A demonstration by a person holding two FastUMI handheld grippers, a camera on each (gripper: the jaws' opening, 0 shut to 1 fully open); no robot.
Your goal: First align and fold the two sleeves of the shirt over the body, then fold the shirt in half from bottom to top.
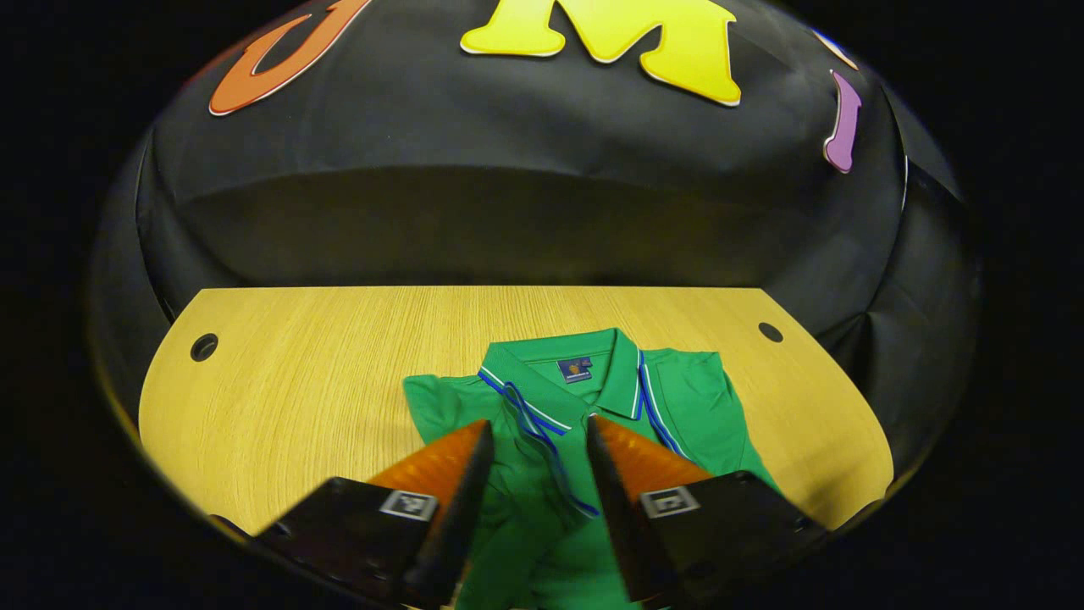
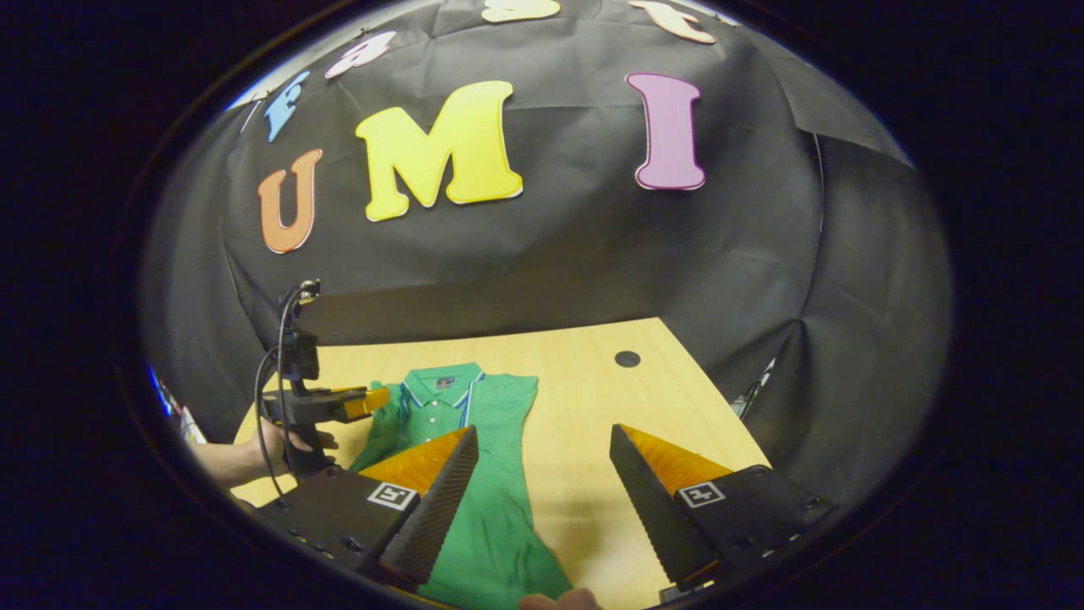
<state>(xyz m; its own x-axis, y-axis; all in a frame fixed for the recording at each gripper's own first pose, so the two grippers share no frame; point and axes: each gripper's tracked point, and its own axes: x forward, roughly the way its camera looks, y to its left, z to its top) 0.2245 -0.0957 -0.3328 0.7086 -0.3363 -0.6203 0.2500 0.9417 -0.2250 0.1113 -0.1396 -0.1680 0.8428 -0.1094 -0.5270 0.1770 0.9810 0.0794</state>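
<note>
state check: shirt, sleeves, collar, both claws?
shirt: flat on the table, body not yet folded bottom to top
sleeves: both folded in over the body
collar: at the far end, lying open
left claw: open, above the shirt below the collar, holding nothing
right claw: open, over the shirt's right edge, holding nothing

Each gripper carried a black body with two wedge-shaped, tapering fingers, their inner faces ribbed, and a small square black-and-white marker tag (image 2: 388, 495) atop each finger block. In the right gripper view, the left gripper (image 2: 373, 400) wore a black upright mount looped with black cable (image 2: 279, 339), possibly a camera; the hand (image 2: 279, 447) was bare.
</note>
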